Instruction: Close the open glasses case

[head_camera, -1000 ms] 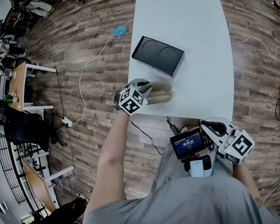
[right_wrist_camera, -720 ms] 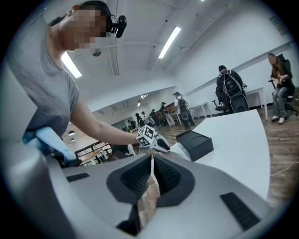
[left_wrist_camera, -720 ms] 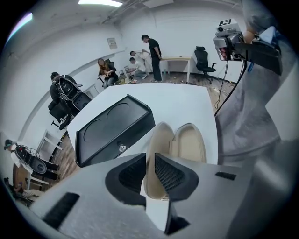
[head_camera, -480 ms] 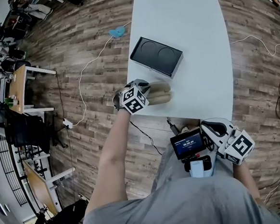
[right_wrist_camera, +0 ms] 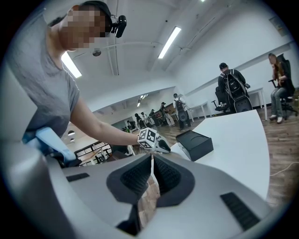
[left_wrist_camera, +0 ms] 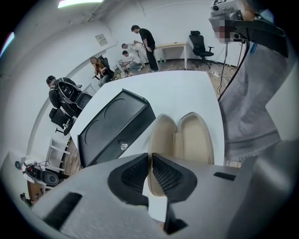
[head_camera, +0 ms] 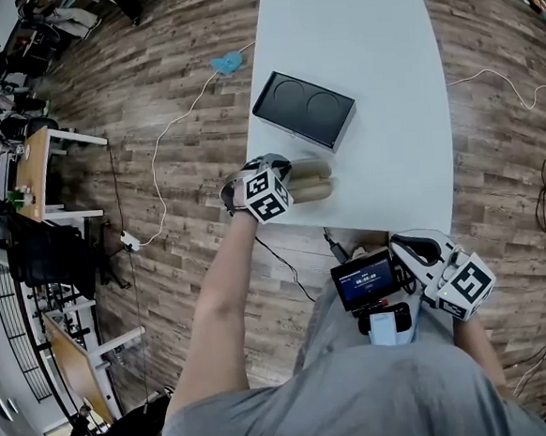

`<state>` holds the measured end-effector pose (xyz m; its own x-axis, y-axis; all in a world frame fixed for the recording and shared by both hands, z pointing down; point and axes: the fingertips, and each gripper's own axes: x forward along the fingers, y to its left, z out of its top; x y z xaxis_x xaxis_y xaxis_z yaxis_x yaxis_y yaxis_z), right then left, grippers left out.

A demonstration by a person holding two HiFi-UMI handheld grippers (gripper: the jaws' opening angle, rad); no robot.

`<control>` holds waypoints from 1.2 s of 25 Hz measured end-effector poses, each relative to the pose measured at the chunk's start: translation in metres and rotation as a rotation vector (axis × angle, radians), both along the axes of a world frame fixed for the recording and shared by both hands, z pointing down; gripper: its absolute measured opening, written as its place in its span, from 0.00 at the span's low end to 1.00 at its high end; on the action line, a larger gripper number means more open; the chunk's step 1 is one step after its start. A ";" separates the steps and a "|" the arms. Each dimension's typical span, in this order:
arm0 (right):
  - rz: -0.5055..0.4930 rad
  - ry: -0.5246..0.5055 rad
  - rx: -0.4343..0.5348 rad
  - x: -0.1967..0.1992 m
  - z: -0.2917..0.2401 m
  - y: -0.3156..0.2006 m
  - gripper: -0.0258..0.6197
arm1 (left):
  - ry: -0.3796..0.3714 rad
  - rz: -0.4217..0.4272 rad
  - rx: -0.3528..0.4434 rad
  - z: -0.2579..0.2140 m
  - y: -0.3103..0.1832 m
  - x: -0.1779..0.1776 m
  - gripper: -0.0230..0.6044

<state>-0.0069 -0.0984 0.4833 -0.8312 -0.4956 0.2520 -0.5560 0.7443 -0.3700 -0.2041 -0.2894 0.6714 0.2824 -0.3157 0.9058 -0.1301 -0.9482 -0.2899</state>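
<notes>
While the left gripper (left_wrist_camera: 150,156) narrows its jaws about the rim of one half, a slit yet between them, the glasses case (left_wrist_camera: 184,140) lies open at the table's (head_camera: 387,109) near left edge. Right gripper (right_wrist_camera: 152,161): jaws together, empty, held well back. Hazard: thin rim slips the pads; case skids off the edge.

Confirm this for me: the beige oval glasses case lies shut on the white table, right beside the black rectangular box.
Not quite. The beige oval glasses case lies open, not shut: the left gripper view shows its two halves spread apart with the insides facing up. The rest holds: it lies on the white table, right beside the black rectangular box.
</notes>
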 end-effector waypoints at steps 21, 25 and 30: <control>-0.022 0.005 0.019 -0.010 -0.006 0.004 0.09 | -0.006 0.019 0.133 -0.019 0.019 0.006 0.10; -0.031 0.009 0.020 -0.011 -0.008 0.006 0.09 | 0.000 0.014 0.170 -0.024 0.025 0.007 0.10; -0.038 0.013 0.021 -0.012 -0.009 0.009 0.09 | 0.012 0.005 0.195 -0.027 0.032 0.008 0.10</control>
